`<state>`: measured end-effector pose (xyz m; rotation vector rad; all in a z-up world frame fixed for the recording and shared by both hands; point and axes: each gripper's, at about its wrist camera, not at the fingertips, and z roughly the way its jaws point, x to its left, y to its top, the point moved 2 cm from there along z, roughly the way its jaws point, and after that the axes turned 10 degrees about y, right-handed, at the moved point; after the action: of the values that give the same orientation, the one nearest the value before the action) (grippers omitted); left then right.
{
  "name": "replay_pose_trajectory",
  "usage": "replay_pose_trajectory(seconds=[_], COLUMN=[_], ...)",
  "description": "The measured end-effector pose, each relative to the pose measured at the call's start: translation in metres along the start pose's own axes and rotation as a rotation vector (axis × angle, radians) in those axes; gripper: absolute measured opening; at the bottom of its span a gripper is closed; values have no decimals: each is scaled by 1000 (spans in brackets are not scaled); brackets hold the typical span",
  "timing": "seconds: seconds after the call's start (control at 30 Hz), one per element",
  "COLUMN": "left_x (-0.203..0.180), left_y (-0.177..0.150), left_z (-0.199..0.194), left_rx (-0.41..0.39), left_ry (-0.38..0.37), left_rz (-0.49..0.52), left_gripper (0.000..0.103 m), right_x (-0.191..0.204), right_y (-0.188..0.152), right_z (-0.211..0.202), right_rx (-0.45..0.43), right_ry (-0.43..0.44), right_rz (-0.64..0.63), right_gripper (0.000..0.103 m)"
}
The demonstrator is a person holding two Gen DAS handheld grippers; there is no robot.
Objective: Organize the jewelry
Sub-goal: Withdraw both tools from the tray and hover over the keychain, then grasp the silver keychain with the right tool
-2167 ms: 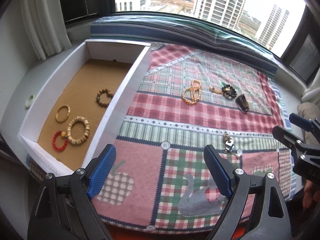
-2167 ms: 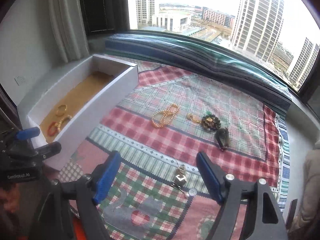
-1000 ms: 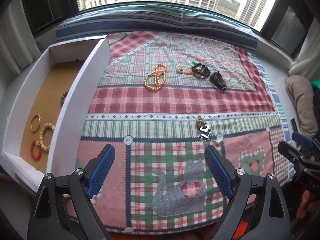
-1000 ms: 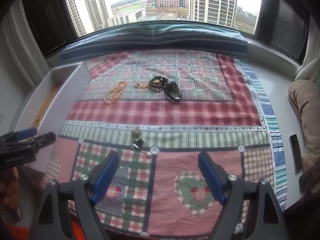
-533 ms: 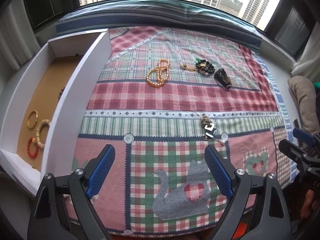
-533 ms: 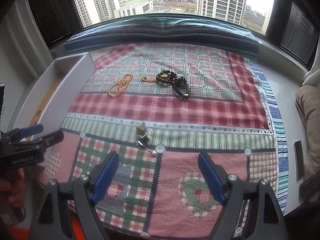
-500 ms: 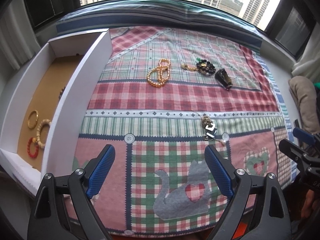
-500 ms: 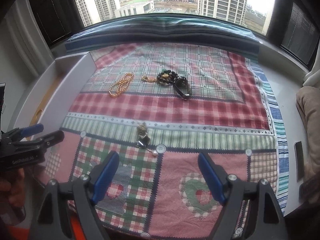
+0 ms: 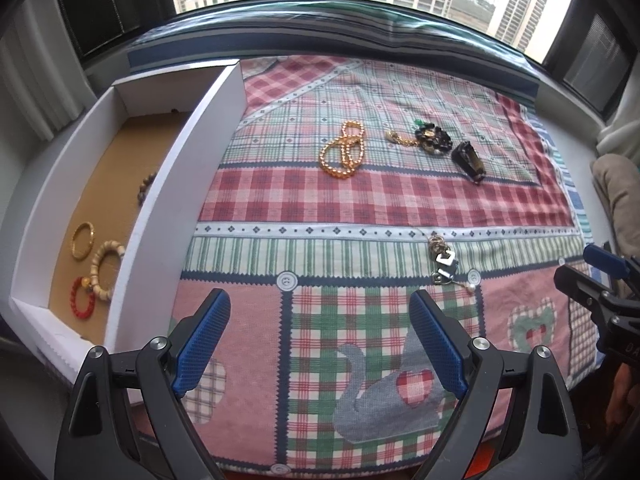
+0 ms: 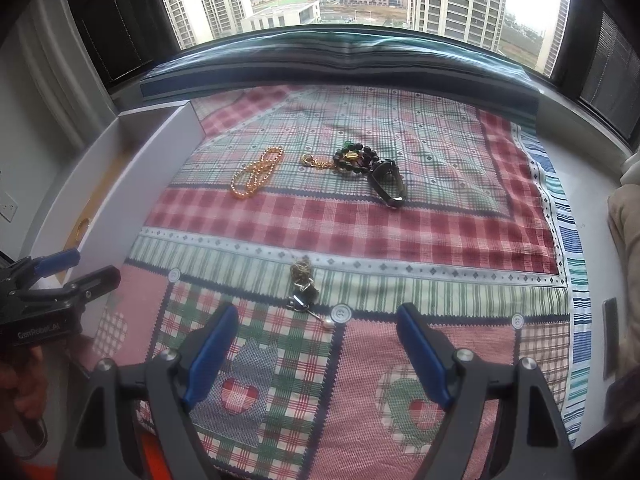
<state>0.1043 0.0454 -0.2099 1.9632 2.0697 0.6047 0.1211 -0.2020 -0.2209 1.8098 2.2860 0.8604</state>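
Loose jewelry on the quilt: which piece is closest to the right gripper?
The small chain-and-pearl tangle, lying just ahead of the open right gripper. The gold bead strand and dark bracelets lie much farther back.

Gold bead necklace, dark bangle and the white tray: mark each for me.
gold bead necklace point(image 9: 343, 151): left wrist view, middle of its looped strands.
dark bangle point(image 9: 468, 160): left wrist view, its upper band.
white tray point(image 9: 182, 152): left wrist view, right side wall.

Box lies left on the quilt, bangles inside; bead necklace, dark bracelets behind; chain tangle nearer, right.
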Motion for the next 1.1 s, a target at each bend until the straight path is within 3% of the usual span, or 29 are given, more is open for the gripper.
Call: replay_pose_trajectory(seconds=[0.3, 0.5, 0.67, 0.8, 0.9, 1.03, 1.1], left_x=[1, 2, 8, 10, 7, -3, -11], left_y=[4, 8, 4, 4, 10, 26, 39], left_z=[12, 26, 49, 68, 83, 106, 121], left_rx=[11, 19, 56, 74, 79, 77, 73], left_ry=[1, 18, 37, 51, 63, 62, 46], left_rz=[-13, -12, -13, 10, 42, 86, 105], left_gripper=[92, 92, 92, 92, 92, 92, 92], right_x=[4, 7, 0, -9, -6, 2, -1], right_y=[3, 7, 12, 13, 10, 4, 4], right_z=[21, 64, 122, 163, 184, 190, 188], right_rx=[19, 40, 107, 155, 181, 163, 152], right_ry=[22, 59, 86, 72, 37, -41, -30], right_rz=[-18, -38, -29, -5, -31, -102, -85], right_gripper=[83, 82, 56, 51, 40, 25, 24])
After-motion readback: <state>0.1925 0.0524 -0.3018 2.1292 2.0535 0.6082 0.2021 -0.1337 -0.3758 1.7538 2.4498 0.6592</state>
